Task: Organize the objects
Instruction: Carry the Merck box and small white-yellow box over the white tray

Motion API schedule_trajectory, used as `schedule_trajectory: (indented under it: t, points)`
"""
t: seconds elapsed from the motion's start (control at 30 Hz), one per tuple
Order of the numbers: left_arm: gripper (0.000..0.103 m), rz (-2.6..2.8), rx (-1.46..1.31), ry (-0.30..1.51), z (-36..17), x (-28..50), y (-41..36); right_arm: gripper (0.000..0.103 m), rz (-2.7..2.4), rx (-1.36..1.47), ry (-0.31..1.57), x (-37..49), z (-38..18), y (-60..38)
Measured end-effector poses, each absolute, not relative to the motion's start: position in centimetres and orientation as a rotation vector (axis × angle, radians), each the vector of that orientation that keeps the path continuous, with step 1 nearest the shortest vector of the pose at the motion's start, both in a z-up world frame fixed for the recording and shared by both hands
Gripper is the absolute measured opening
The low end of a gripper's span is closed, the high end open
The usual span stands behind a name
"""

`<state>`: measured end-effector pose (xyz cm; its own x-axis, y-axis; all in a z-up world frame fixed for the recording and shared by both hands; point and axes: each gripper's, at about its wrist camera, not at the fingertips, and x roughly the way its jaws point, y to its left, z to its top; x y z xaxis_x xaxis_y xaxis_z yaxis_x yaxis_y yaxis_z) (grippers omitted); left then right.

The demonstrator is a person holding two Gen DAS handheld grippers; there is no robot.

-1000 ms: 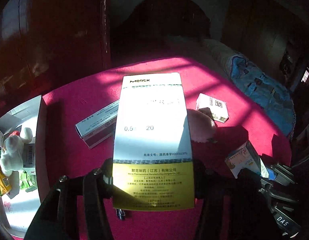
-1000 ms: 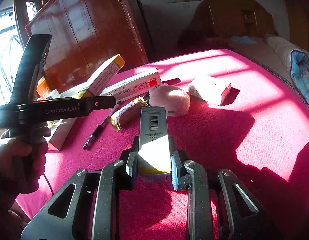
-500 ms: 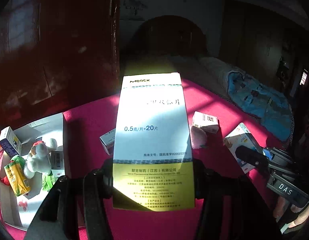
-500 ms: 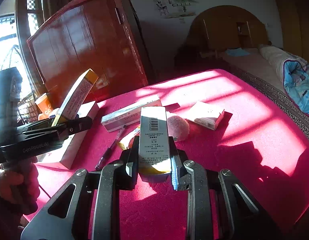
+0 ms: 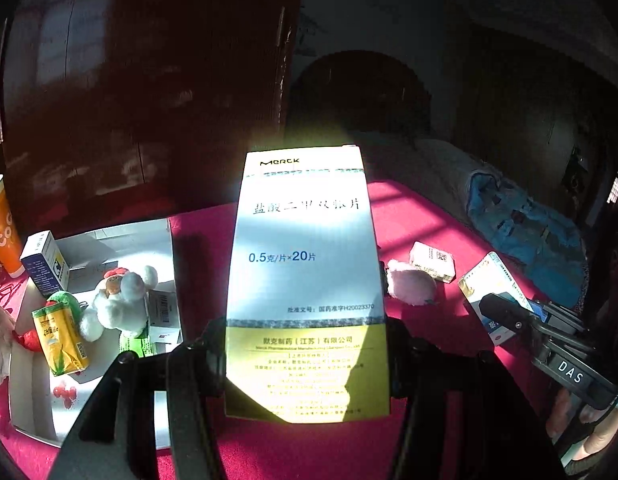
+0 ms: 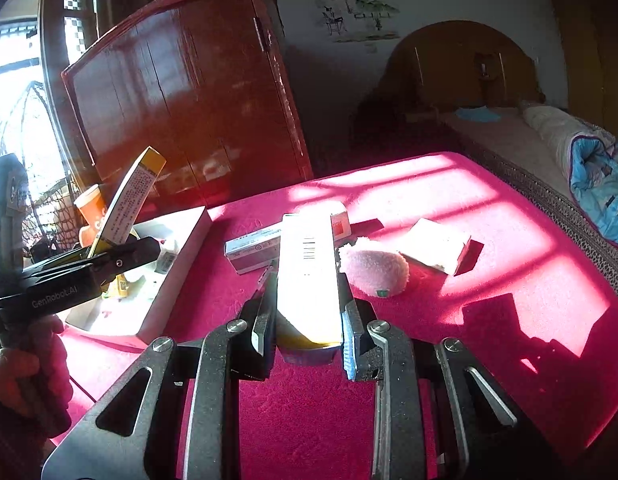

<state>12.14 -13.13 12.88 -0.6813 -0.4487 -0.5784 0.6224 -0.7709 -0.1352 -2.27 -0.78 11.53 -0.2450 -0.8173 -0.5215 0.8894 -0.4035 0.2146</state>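
My left gripper [image 5: 305, 344] is shut on a white and yellow Merck medicine box [image 5: 305, 264], held above the red table near a white tray [image 5: 109, 236]. It also shows in the right wrist view [image 6: 109, 256], over the tray [image 6: 181, 264]. My right gripper [image 6: 309, 320] is shut on a narrow white box with a barcode [image 6: 307, 276], above the tablecloth. In the left wrist view this box [image 5: 493, 292] is at the right.
The tray holds a plush toy [image 5: 125, 300], a yellow carton [image 5: 61, 340] and small boxes. On the red cloth lie a pink puff [image 6: 373, 268], a white box [image 6: 437, 248] and a long box [image 6: 257, 248]. A wooden cabinet [image 6: 189, 100] stands behind.
Both grippers rose and shifted left with their boxes. The left gripper now sits beside the white tray, which has come further into view.
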Motion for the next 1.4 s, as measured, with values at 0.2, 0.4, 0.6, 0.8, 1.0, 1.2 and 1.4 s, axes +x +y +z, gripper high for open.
schedule_trajectory:
  t: [0.2,0.4,0.6,0.8,1.0,1.2,1.4]
  points:
    - [0.056,-2.392,0.677,0.457,13.0,13.6,-13.6,0.024,-1.860,0.673,0.173,-1.2,11.8,-1.4]
    - [0.056,-2.381,0.651,0.486,12.9,15.0,-14.3,0.024,-1.857,0.671,0.188,-0.5,11.9,-1.9]
    - [0.056,-2.371,0.624,0.515,12.9,16.3,-15.1,0.024,-1.852,0.672,0.203,0.2,12.0,-2.6]
    - [0.056,-2.351,0.607,0.545,12.7,17.3,-16.2,0.024,-1.843,0.667,0.223,0.8,12.1,-3.3]
    - [0.056,-2.324,0.592,0.583,12.0,18.7,-17.7,0.024,-1.829,0.662,0.241,1.6,12.3,-4.4]
    - [0.056,-2.289,0.573,0.615,11.6,20.2,-19.3,0.024,-1.813,0.650,0.261,2.5,12.5,-5.5]
    - [0.056,-2.254,0.558,0.641,11.1,21.9,-20.8,0.024,-1.791,0.634,0.280,3.5,13.1,-7.0]
